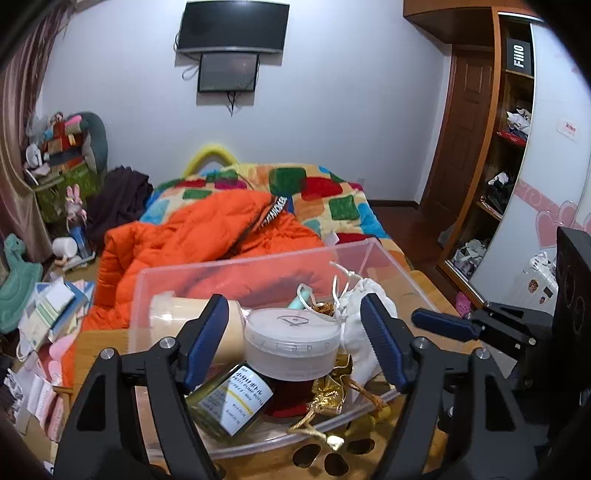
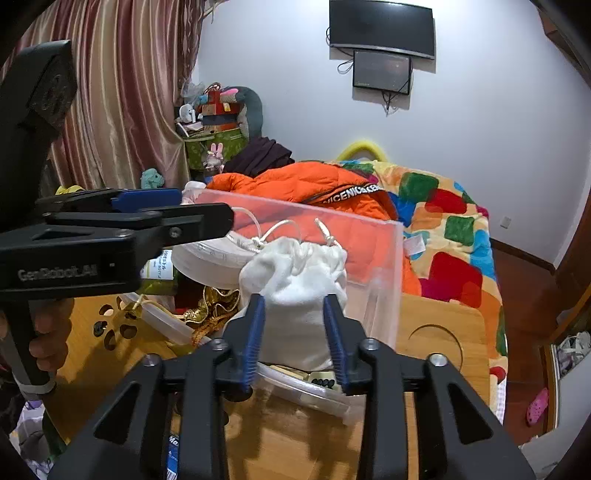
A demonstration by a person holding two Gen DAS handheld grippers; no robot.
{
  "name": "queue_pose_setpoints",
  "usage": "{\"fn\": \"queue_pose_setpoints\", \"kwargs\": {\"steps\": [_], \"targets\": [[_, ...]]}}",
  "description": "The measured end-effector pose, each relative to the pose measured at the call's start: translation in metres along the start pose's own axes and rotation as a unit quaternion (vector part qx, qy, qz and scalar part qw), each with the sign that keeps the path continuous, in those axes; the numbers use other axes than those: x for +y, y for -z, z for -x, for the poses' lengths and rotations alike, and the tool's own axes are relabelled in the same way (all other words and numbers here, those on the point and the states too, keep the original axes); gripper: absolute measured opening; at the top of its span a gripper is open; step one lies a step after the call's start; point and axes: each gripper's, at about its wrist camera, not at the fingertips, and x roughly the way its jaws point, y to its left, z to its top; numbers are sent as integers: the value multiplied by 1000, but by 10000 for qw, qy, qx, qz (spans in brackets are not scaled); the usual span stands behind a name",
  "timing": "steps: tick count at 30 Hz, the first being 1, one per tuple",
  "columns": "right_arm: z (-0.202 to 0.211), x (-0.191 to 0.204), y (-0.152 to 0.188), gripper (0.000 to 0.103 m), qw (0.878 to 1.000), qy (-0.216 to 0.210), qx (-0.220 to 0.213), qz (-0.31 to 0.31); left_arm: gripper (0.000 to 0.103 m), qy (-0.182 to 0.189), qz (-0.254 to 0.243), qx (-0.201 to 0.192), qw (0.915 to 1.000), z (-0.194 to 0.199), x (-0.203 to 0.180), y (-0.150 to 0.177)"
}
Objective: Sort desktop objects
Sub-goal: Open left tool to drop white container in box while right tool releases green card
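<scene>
The left tongs [image 1: 295, 343] stand wide, holding nothing, with a round frosted jar [image 1: 292, 341] between the blue ribbed pads. The right tongs [image 2: 295, 339] are about half open, their pads at either side of a soft white pouch [image 2: 295, 280]; whether they press it I cannot tell.

Both things sit in a clear plastic box [image 1: 236, 273], along with a tan cylinder [image 1: 192, 314] lying at the far left, a green bottle [image 1: 229, 402] with a white label near left, and a crinkled gold bag [image 1: 328, 395] near the front. The pouch is drawstring cloth, at the box's right end.

The box rests on a wooden worktop [image 2: 443, 332] with paw-shaped cutouts. Beyond lie a bed with an orange jacket [image 1: 192, 240] and patchwork blanket [image 1: 325, 195], a wall TV [image 1: 232, 26], striped curtains [image 2: 122, 92] and a wardrobe [image 1: 491, 166].
</scene>
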Motion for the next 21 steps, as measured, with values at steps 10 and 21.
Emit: {"fn": "queue_pose_setpoints", "kwargs": {"steps": [10, 21], "targets": [[30, 2, 3, 51, 9994, 253, -228, -67, 83, -160, 58, -176, 9997, 36, 2, 22], [61, 4, 27, 55, 9984, 316, -375, -282, 84, -238, 29, 221, 9995, 53, -10, 72]]}}
